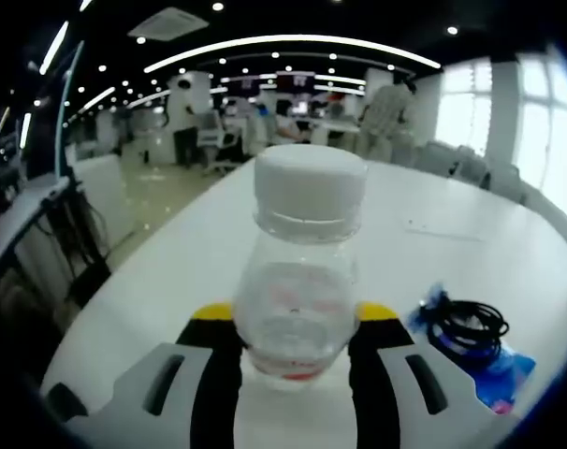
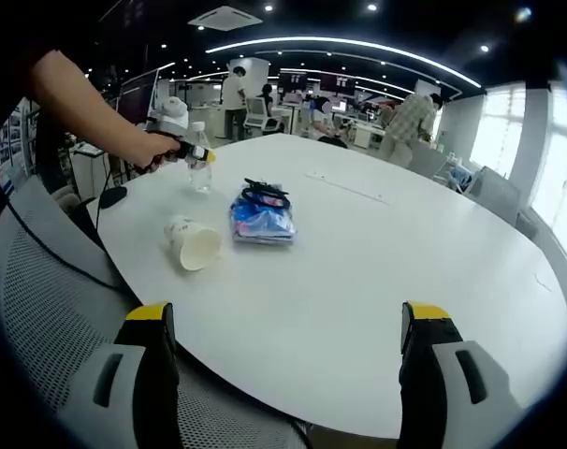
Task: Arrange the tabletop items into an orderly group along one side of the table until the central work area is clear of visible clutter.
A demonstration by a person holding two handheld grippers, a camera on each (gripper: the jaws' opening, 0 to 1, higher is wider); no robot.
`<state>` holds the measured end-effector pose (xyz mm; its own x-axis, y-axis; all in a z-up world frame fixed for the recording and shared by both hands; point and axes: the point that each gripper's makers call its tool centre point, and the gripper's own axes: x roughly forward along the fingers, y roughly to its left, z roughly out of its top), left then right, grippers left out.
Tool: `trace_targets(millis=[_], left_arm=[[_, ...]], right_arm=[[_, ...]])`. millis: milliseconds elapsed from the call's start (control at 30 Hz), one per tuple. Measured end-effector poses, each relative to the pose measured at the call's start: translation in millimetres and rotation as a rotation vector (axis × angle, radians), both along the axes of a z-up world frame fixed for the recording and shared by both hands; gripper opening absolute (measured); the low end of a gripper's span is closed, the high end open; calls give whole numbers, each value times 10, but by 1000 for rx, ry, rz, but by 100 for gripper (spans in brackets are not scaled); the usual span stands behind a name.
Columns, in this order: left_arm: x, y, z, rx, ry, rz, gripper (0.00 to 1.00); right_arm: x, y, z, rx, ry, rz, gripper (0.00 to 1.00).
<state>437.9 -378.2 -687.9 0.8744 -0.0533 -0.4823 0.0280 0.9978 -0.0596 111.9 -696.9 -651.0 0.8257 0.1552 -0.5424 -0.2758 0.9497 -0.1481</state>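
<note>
Right gripper view alone: tipped paper cup (image 2: 194,245); left gripper (image 1: 295,348) clamping bottle (image 1: 300,271), right gripper (image 2: 285,339) agape.

bottle (image 2: 200,170) at table (image 2: 377,253) edge, packet (image 2: 261,223) beside it, tipped cup (image 2: 193,243) nearer the chair (image 2: 50,309)

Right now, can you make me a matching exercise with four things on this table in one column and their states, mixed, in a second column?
Things:
1. clear bottle
2. paper cup
3. black cable
4. right claw

States:
A. lying on its side on the table
B. open, holding nothing
C. coiled on top of the blue packet
D. upright between the jaws of the left claw

Pairs: 1-D, 2-A, 3-C, 4-B
</note>
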Motion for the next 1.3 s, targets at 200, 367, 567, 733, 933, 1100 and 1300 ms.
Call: trace_targets(millis=[200,367,567,733,933,1100,1300], left_arm=[[-14,-12,-9,-9,9,-2,41],[-22,-31,-9,-25,6,-32,42],[-63,-55,1,-18,13,-78,45],[-115,-79,18,-1,11,-113,49],[-206,-108,78,19,-12,-168,51],[-312,-109,88,18,-10,-203,56],[-435,-138,109,19,-14,-263,62]], right_arm=[[-3,-4,4,1,-3,-3,100],[0,-1,10,3,-6,-2,100],[-1,-1,11,4,-7,-1,100],[-2,4,15,3,-9,2,100],[3,-2,27,3,-15,0,100],[6,-1,41,4,-21,0,100],[8,-1,49,3,-25,1,100]])
